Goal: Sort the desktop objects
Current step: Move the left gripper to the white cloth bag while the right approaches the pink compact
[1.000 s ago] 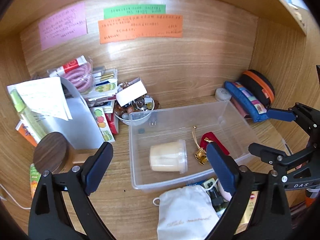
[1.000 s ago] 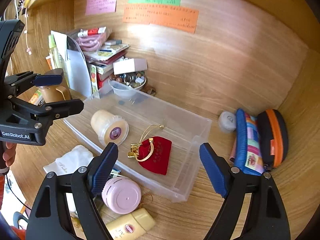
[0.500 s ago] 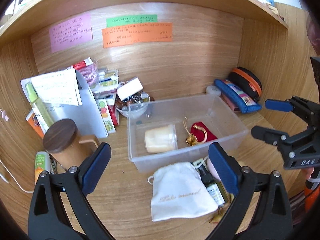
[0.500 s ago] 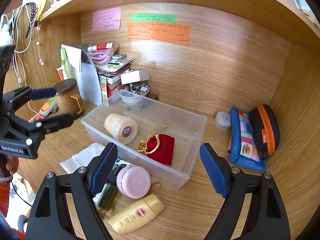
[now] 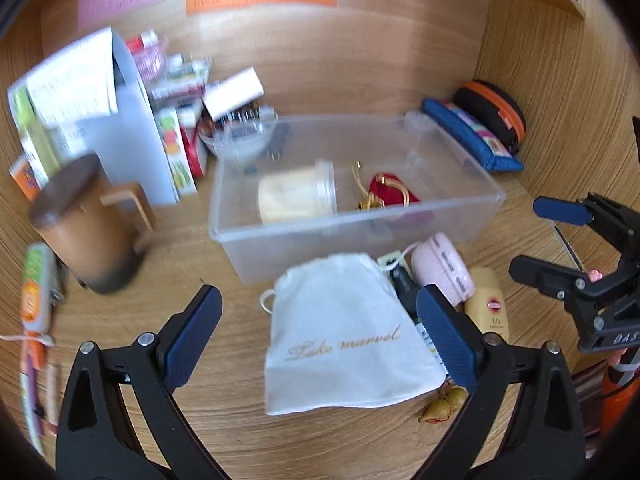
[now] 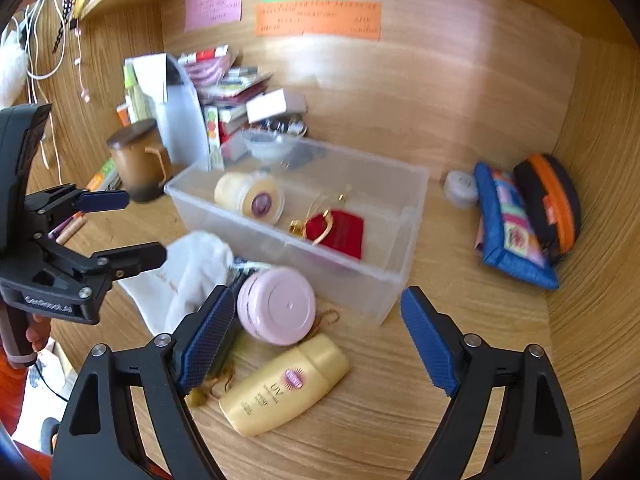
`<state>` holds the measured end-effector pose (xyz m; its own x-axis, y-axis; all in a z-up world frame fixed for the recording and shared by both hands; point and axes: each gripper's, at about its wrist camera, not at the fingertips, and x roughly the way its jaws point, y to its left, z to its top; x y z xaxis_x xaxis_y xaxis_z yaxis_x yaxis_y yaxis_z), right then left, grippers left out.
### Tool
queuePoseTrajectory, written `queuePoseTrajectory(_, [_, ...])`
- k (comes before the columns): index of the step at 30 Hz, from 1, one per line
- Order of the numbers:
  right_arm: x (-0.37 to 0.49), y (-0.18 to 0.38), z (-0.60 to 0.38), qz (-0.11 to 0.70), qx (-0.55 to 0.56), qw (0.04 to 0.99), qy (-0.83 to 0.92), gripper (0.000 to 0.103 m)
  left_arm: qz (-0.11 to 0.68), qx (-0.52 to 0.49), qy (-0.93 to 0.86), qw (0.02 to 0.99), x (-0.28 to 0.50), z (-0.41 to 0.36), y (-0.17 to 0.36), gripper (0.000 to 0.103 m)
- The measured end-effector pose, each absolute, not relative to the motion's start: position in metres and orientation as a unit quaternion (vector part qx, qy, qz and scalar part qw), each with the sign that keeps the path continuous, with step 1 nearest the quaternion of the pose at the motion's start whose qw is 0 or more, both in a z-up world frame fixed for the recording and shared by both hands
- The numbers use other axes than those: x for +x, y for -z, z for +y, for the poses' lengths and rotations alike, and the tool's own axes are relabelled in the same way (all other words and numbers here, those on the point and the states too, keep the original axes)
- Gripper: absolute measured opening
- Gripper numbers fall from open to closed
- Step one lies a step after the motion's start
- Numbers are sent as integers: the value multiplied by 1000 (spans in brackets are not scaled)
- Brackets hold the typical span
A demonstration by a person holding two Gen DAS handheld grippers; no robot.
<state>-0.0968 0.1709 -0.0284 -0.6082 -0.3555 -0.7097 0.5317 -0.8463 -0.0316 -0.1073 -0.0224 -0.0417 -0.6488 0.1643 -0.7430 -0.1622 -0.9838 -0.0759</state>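
A clear plastic bin [image 5: 460,216] [image 6: 400,276] holds a cream jar [image 5: 296,196] [image 6: 250,198] and a red pouch with a gold bangle [image 5: 390,192] [image 6: 340,230]. In front of it lie a white drawstring bag [image 5: 344,340] [image 6: 188,276], a pink round jar [image 5: 442,272] [image 6: 278,304], a yellow UV bottle [image 5: 490,308] [image 6: 284,384] and a dark bottle [image 5: 404,284]. My left gripper [image 5: 318,332] is open and empty over the white bag. My right gripper [image 6: 316,340] is open and empty over the pink jar and UV bottle.
A brown lidded mug [image 5: 88,224] [image 6: 138,160] stands left of the bin. Books, boxes and a small bowl [image 5: 244,140] crowd the back left. A blue pouch [image 6: 508,228] and black-orange case [image 6: 548,200] lie at right. Pens [image 5: 34,320] lie at far left.
Both grippers have moved closer and lower toward the items in front of the bin. Both stay open and empty.
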Motion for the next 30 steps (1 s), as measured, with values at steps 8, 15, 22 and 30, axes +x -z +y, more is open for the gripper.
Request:
queuePoseTrajectory(8, [-110,65,166,98,411,273,864,83,-42,-460,-880,106,-127,-24,75,99])
queuePoseTrajectory(15, [-126,80,159,85,430,287,852,83,-71,-485,-865,112,-145,-30,86,99])
queuePoseTrajectory(22, [-143,89,154,68,440,300,844,81,-93,-493,-857,119,-157,-31,92,99])
queuePoseTrajectory(30, [-153,93,150,46,444,316,837,77,-78,-479,-867,113,-164,-29,92,99])
